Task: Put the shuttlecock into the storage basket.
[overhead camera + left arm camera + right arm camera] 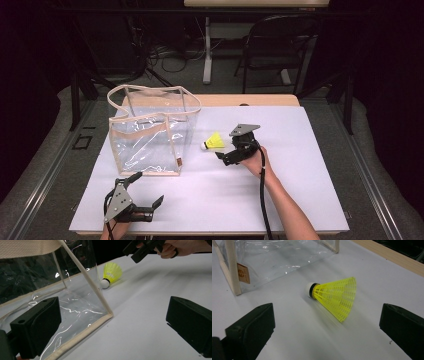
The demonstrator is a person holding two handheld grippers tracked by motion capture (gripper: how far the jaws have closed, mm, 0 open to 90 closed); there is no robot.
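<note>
Left gripper waits at the near left corner of the table, its jaws spread wide with nothing between them. It sits just in front of the clear bag and points toward the bag's near lower corner, as its own view shows, with the cloth-trimmed edge running up between the two black jaws. Judging by that aim, it is placed to steady or hold the bag when something is brought over, though it is not touching the bag now.

Next along, the bag stands upright on the white sheet with its mouth open to the top and its handle drooping across the front, which leaves a free way in from above.

Just to the right of the bag lies the yellow shuttlecock, on its side, white cork tip toward the bag and the skirt flaring away from it. It is near the bag but apart from it.

Right gripper hovers close beside the shuttlecock, jaws wide apart and holding nothing. In its own view the shuttlecock lies ahead, between the two jaws, so the hand seems lined up to close on it, most likely to lift it into the bag.
</note>
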